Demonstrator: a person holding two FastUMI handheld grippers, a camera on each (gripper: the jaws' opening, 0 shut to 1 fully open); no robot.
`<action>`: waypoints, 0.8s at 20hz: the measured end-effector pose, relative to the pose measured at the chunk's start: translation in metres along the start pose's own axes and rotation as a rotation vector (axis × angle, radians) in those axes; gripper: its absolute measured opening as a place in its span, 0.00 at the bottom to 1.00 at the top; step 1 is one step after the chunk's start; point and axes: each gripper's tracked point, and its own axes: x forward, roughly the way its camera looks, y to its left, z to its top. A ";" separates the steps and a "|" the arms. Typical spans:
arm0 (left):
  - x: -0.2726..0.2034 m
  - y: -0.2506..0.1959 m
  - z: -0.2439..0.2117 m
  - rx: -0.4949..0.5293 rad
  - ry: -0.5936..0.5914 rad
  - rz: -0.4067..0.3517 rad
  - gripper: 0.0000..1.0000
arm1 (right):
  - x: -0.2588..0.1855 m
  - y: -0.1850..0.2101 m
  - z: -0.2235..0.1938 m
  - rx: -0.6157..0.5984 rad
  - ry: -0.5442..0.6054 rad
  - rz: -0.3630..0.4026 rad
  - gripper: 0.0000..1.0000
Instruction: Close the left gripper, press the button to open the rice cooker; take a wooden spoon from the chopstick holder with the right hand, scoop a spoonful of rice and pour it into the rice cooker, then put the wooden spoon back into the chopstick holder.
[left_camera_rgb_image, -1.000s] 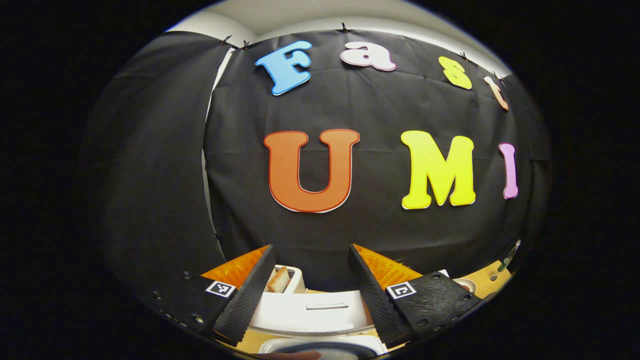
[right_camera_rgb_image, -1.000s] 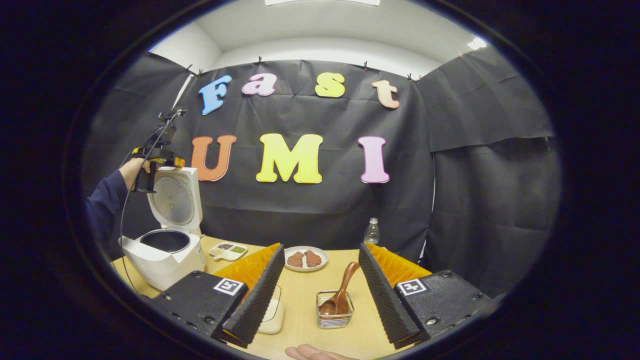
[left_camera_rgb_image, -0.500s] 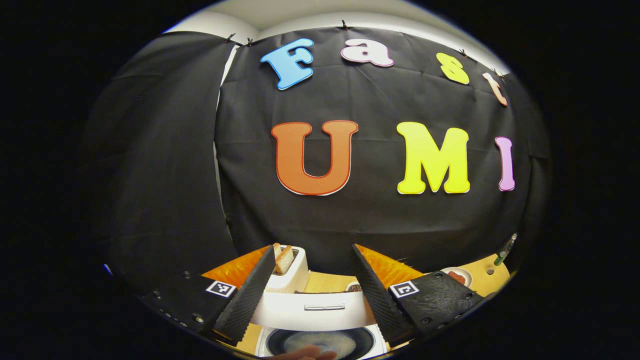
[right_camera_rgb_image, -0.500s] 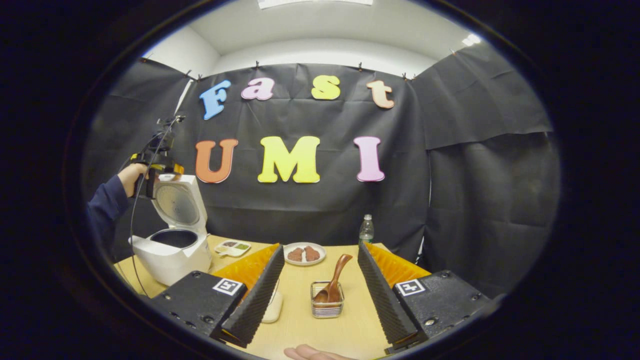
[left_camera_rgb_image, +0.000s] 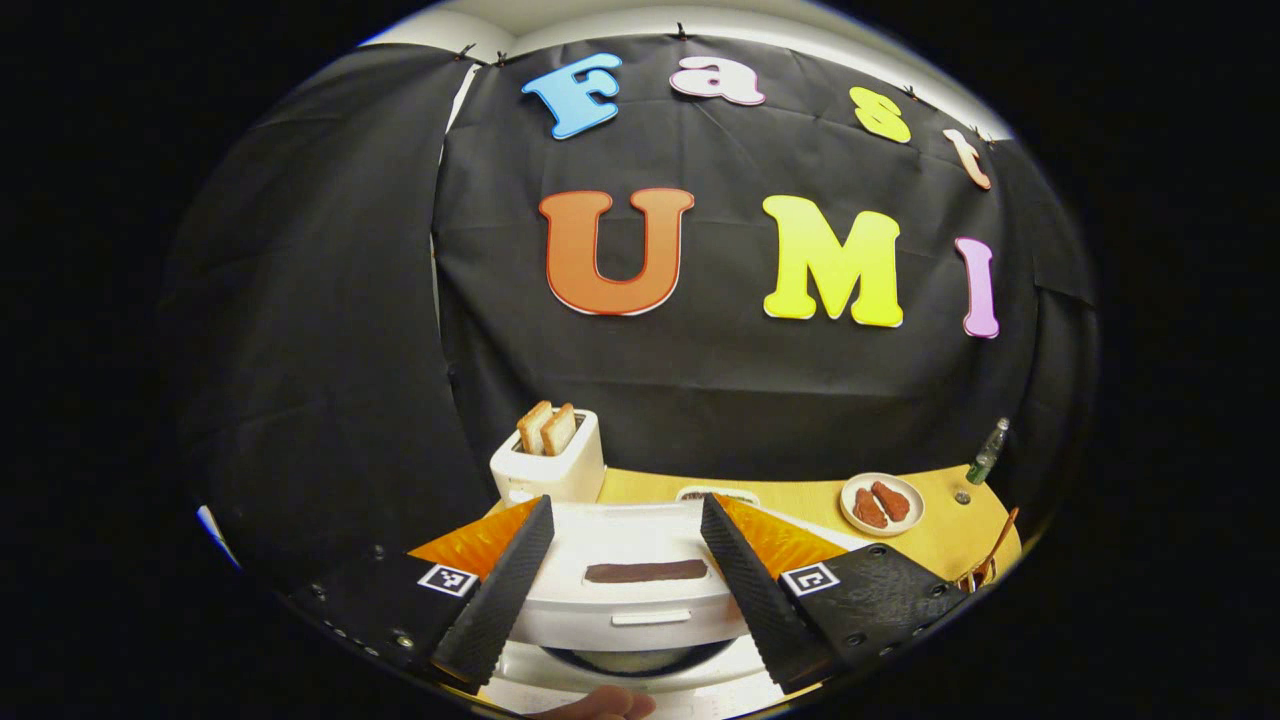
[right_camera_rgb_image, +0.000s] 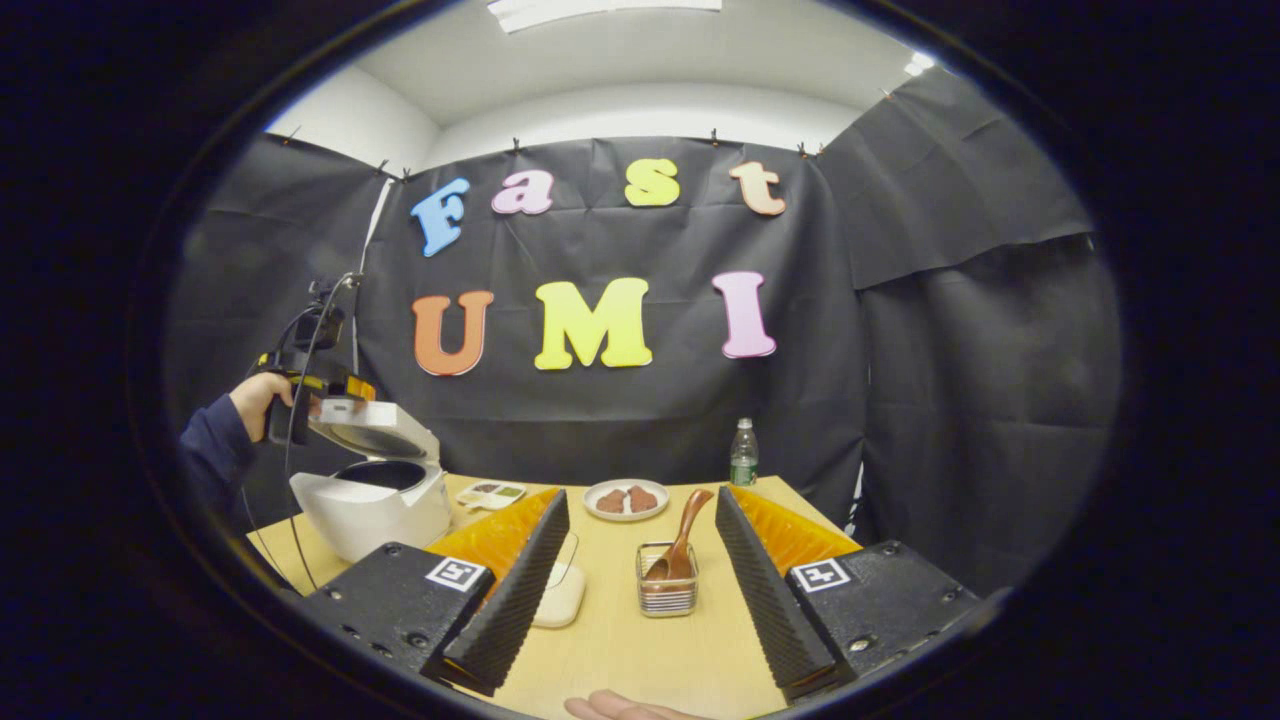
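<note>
On the left side of the wooden table (right_camera_rgb_image: 620, 650), as the right gripper view shows it, sits the white rice cooker (right_camera_rgb_image: 375, 505), its rounded lid (right_camera_rgb_image: 375, 435) tilted partway over the dark pot. The left gripper (right_camera_rgb_image: 320, 395), held by a hand in a dark sleeve, meets the lid's front edge; its fingers are spread, gripping nothing. Near the table's middle a wire chopstick holder (right_camera_rgb_image: 668, 592) holds the smooth wooden spoon (right_camera_rgb_image: 680, 545), framed by the right gripper (right_camera_rgb_image: 638, 590), whose ridged fingers are likewise wide apart. Beyond stand a plate (right_camera_rgb_image: 626, 500), a bottle (right_camera_rgb_image: 741, 455), and a toaster (left_camera_rgb_image: 550, 465) with bread.
</note>
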 end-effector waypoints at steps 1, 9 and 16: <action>-0.001 0.001 -0.011 -0.003 0.023 0.000 0.95 | -0.005 0.004 -0.001 0.001 -0.001 0.014 0.98; -0.012 -0.001 -0.065 0.010 0.082 0.022 0.99 | -0.014 -0.010 -0.015 -0.061 -0.023 -0.019 0.95; -0.015 -0.004 -0.095 0.005 0.134 0.042 0.99 | 0.010 -0.015 -0.018 -0.053 -0.015 -0.008 0.97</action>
